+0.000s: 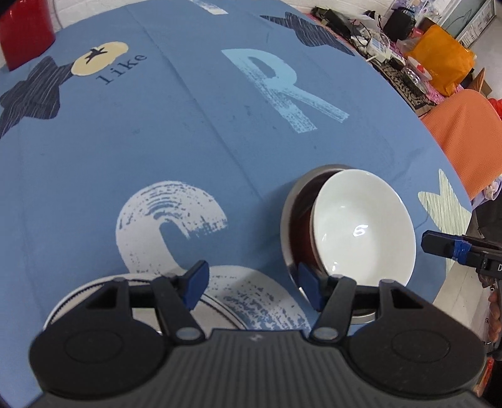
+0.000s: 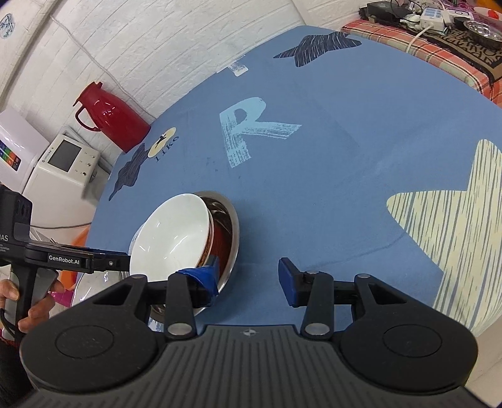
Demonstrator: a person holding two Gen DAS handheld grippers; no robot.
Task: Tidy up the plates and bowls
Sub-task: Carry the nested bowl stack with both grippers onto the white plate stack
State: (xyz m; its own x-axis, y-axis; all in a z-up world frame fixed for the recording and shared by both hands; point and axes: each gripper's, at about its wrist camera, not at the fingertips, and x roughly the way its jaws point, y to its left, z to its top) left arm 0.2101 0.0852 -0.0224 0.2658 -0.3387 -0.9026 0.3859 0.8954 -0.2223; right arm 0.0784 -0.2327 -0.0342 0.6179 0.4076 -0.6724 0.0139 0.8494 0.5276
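A white bowl (image 1: 360, 226) leans tilted inside a brown bowl (image 1: 302, 232), both nested in a steel bowl (image 1: 287, 219) on the blue tablecloth (image 1: 188, 141). My left gripper (image 1: 252, 285) is open; its right finger sits at the steel bowl's near rim, its left finger over a plate with a striped rim (image 1: 62, 301). In the right wrist view the white bowl (image 2: 172, 238) and steel bowl (image 2: 233, 226) lie just ahead of my open right gripper (image 2: 248, 277), whose taped left finger overlaps the stack's near edge. The left gripper (image 2: 94, 262), held by a hand, reaches the white bowl's far side.
A red thermos (image 2: 113, 122) and white appliances (image 2: 59, 172) stand beyond the table's left edge. A cluttered side table (image 2: 439, 28) lies at the back right. An orange cloth (image 1: 464, 131) borders the right edge. A shiny plate (image 2: 100, 282) lies near the hand.
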